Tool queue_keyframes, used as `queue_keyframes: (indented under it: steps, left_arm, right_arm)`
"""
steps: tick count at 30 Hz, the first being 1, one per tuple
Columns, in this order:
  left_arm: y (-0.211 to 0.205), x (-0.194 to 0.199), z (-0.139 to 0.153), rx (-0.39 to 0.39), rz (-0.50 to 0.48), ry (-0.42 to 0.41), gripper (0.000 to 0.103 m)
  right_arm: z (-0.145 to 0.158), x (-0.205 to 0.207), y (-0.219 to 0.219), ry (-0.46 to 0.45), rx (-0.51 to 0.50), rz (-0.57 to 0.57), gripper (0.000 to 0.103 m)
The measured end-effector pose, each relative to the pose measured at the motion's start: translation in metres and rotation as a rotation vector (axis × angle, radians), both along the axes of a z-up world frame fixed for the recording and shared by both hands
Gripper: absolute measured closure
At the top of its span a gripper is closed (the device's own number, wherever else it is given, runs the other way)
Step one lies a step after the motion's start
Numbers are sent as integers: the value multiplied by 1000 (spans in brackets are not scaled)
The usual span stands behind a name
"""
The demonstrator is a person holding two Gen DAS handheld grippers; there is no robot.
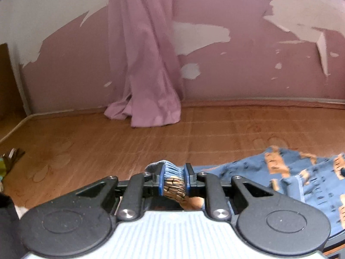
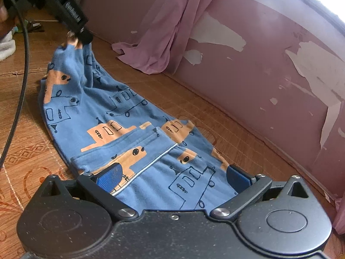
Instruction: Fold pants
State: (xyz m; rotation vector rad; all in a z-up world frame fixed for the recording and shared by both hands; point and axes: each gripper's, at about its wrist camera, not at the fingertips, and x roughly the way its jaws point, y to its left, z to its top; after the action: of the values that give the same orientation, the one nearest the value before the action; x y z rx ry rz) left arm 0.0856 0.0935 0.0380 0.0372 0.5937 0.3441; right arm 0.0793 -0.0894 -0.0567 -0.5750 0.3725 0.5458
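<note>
While left gripper (image 1: 174,180) sits at lower centre of its own view, jaws pressed together on bunched edge of pants (image 1: 286,172); blue-orange fabric squeezed between blue pads (image 1: 161,179). Rest of pants trails to lower right of that view over floor mat (image 1: 107,142). Right gripper (image 2: 173,178) at bottom centre of right view, jaws wide apart, straddling near end of pants; pads resting on or just above cloth, cannot tell which. Pink curtain (image 2: 170,32) hangs at upper centre against peeling wall (image 2: 269,69).
</note>
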Motion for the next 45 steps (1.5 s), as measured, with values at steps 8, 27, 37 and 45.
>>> queue_keyframes:
  steps: [8, 27, 37, 45]
  left_arm:
    - [62, -8, -51, -119, 67, 103, 78]
    - [64, 1, -56, -156, 17, 157, 82]
    - [-36, 1, -56, 458, -127, 172, 84]
    - [-72, -3, -58, 613, -216, 137, 84]
  right_arm:
    - [-1, 3, -2, 16, 21, -4, 1]
    - [-3, 4, -4, 29, 47, -17, 1]
    - [-3, 4, -5, 34, 55, -19, 1]
    - [-3, 5, -5, 36, 58, -20, 1]
